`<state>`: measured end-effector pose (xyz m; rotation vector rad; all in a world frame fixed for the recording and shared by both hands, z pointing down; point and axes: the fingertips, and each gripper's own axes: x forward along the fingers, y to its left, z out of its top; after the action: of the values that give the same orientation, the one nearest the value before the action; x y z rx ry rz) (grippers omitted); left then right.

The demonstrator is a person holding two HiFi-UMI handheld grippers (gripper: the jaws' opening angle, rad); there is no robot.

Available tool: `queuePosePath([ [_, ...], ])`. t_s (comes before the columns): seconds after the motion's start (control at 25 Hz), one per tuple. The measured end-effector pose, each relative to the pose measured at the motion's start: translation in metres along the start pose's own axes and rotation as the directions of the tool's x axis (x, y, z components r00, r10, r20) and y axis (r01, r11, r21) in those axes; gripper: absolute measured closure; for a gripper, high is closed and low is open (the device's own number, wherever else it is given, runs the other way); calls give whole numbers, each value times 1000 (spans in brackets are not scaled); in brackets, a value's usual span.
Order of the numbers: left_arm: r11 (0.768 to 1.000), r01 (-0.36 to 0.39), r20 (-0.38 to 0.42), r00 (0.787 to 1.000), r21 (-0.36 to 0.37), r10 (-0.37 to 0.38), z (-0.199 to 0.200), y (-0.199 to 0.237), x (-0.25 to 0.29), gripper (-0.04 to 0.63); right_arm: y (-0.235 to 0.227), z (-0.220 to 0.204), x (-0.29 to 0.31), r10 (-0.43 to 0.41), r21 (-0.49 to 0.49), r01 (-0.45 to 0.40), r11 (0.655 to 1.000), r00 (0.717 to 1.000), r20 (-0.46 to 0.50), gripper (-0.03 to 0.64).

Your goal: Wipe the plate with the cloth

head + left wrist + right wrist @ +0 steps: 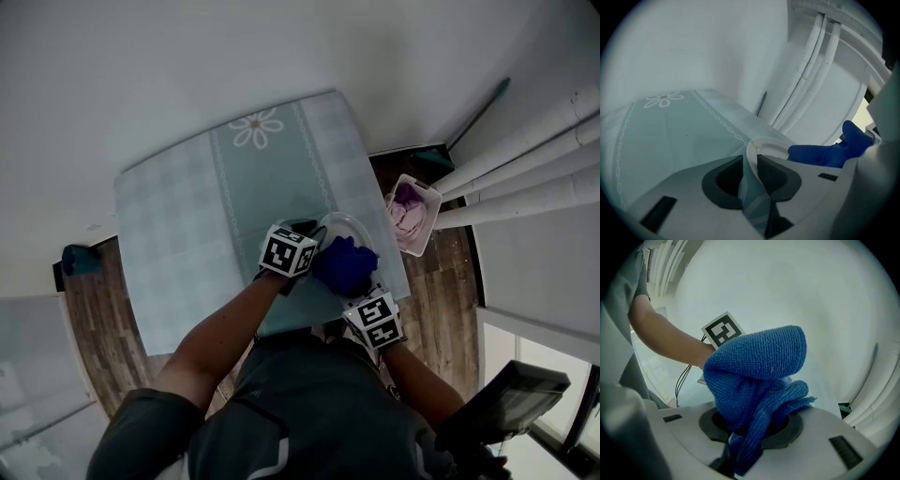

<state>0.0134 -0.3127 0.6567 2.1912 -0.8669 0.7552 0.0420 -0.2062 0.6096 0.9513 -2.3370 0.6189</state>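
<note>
A clear glass plate (349, 228) lies near the right edge of the pale green table (187, 225). My left gripper (298, 246) is shut on the plate's rim (751, 154), seen edge-on between the dark pads (773, 174). A bunched blue cloth (345, 265) rests on the plate. My right gripper (361, 291) is shut on the blue cloth (754, 380), which bulges out past its jaws and hides the plate in the right gripper view. The same cloth (829, 150) shows at the right of the left gripper view.
A clear tub (412, 213) with something purple in it sits on the wooden floor right of the table. White pipes (525, 169) run along the wall at right. A daisy print (256, 127) marks the table's far side. A dark device (511, 398) sits at lower right.
</note>
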Motion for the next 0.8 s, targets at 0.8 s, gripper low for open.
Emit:
queuePosePath([
  [0.8,1000,18,-36,999,-13,-19,-1,-2,8,522,-77,-18,-27,-167,85,172,981,984,-62,492],
])
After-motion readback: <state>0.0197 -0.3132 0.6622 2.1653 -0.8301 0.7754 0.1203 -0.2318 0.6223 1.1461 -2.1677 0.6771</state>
